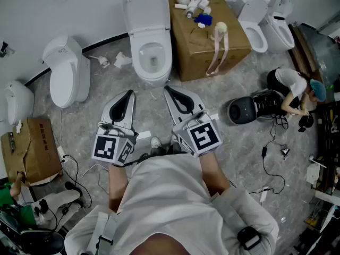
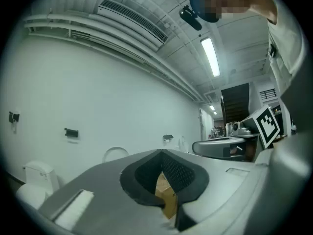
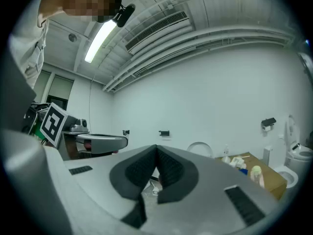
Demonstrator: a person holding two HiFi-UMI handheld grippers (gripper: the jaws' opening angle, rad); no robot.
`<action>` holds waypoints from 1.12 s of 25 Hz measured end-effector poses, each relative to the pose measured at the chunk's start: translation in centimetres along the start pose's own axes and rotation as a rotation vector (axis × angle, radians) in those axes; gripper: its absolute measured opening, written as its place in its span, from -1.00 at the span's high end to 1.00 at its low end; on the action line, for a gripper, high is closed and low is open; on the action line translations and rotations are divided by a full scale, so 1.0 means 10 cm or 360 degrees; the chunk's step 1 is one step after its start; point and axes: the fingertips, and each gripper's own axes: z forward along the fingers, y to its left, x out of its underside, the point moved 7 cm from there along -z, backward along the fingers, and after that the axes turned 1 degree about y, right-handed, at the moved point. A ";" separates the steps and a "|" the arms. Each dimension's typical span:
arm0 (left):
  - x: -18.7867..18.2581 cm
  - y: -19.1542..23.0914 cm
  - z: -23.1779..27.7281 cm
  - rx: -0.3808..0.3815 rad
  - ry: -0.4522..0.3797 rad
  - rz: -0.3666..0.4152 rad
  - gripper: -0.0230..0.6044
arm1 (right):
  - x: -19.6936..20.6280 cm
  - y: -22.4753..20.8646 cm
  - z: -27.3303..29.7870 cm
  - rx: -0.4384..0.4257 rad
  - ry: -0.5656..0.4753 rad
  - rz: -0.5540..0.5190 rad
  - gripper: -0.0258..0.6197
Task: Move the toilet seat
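On a grey marbled floor (image 1: 228, 158) crowded with bathroom fixtures, a person in a white shirt (image 1: 170, 201) holds two grippers level and side by side toward a white toilet (image 1: 154, 77) standing against the wall (image 1: 95, 4). The left gripper (image 1: 128, 95) has its fingers pressed together with nothing between them. The right gripper (image 1: 169, 92) likewise has its fingers flat on each other and carries nothing. Both tips stop short of the bowl's front edge and touch no part of it.

The seat (image 1: 136, 54), a white ring, seems to lie down round the bowl opening, with the lid (image 1: 145, 7) raised behind it.

Just right of the toilet sits a cardboard box (image 1: 194, 54) with small white parts, a blue piece (image 1: 203, 20) and a pale strap (image 1: 219, 49) on top. A closed toilet (image 1: 66, 70) stands to the left, well apart, and another fixture (image 1: 16, 102) shows at the far left edge above a torn carton (image 1: 32, 153). Two more bowls (image 1: 254, 28) stand at the upper right.

At the right a crouching worker (image 1: 292, 86) bends beside a round black device (image 1: 241, 110), with cables (image 1: 271, 142) trailing over the floor nearby.
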 end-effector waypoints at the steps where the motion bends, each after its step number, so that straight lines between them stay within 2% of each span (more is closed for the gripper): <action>1: 0.00 0.00 -0.01 -0.0003 0.0001 -0.0001 0.92 | 0.00 0.00 -0.01 0.0000 -0.0002 0.0001 0.92; 11: 0.04 -0.05 0.05 -0.0014 0.0010 0.0010 0.92 | 0.03 -0.08 -0.02 -0.0009 -0.0010 0.0040 0.92; 16: 0.05 -0.09 0.16 -0.0029 0.0017 0.0010 0.92 | 0.05 -0.19 -0.03 -0.0010 -0.0021 -0.0002 0.92; 21: 0.05 -0.19 0.23 -0.0061 0.0017 0.0012 0.92 | 0.05 -0.29 -0.05 -0.0061 -0.0026 -0.0010 0.92; 28: 0.06 -0.03 0.41 -0.0072 0.0018 0.0007 0.92 | 0.04 -0.41 0.17 -0.0089 -0.0041 -0.0019 0.92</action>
